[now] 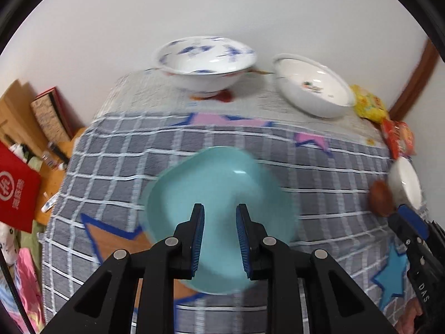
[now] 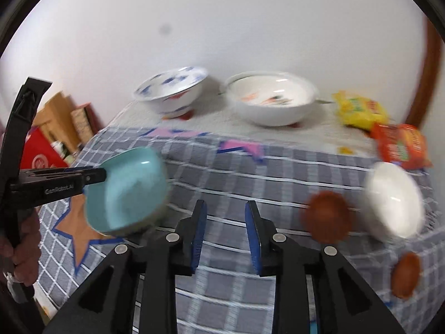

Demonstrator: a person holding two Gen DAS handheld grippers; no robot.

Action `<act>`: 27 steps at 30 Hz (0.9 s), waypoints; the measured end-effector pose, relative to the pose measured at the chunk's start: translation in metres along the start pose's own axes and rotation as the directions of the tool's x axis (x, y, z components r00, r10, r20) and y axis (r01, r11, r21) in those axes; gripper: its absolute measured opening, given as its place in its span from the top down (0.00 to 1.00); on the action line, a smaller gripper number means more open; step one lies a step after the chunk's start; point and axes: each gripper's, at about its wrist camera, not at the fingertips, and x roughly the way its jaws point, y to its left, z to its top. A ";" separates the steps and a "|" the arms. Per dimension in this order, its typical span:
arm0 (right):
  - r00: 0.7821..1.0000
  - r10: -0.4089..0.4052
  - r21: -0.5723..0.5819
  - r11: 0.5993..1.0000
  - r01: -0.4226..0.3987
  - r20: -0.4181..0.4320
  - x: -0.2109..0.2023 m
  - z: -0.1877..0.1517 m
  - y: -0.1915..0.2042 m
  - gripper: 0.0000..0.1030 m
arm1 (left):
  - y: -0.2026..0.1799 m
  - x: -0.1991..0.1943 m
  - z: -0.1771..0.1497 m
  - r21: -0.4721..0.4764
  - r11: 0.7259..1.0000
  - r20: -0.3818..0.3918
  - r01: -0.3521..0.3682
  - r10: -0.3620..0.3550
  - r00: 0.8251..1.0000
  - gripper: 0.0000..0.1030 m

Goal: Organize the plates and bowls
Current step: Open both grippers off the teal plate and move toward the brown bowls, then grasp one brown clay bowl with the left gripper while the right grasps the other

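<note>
A teal square bowl (image 1: 222, 194) lies on the checked tablecloth (image 1: 116, 150) under my left gripper (image 1: 219, 217), whose jaws are open over its near rim. In the right wrist view the left gripper (image 2: 94, 178) reaches the teal bowl (image 2: 125, 192) at its left rim. My right gripper (image 2: 225, 214) is open and empty above the cloth. A blue-patterned white bowl (image 1: 205, 64) and a plain white bowl (image 1: 314, 83) stand at the back. A small white bowl (image 2: 395, 197) and two brown dishes (image 2: 328, 217) lie at the right.
A yellow snack packet (image 2: 358, 111) and an orange one (image 2: 400, 144) lie at the back right. The table meets a white wall (image 1: 222, 14). Boxes, a red bag (image 1: 16, 189) and clutter sit off the table's left edge.
</note>
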 end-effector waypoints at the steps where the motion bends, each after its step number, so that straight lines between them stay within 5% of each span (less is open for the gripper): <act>1: 1.000 -0.023 0.013 1.000 0.022 0.009 -0.009 -0.003 -0.012 0.72 | -0.012 -0.003 0.000 0.014 1.000 0.004 0.011 -0.011 1.000 0.74; 4: 0.995 -0.096 0.053 0.994 0.094 0.024 -0.033 -0.012 -0.050 0.72 | -0.049 -0.008 -0.002 0.061 0.997 0.019 0.040 -0.041 0.999 0.63; 13: 0.976 -0.216 0.212 0.954 0.213 -0.011 -0.079 -0.053 -0.164 0.70 | -0.138 -0.002 -0.006 0.161 0.983 -0.013 0.090 -0.089 0.996 0.55; 27: 0.970 -0.216 0.334 0.911 0.241 -0.110 -0.060 -0.101 -0.245 0.66 | -0.202 0.047 -0.010 0.197 0.971 -0.123 0.132 -0.109 0.986 0.52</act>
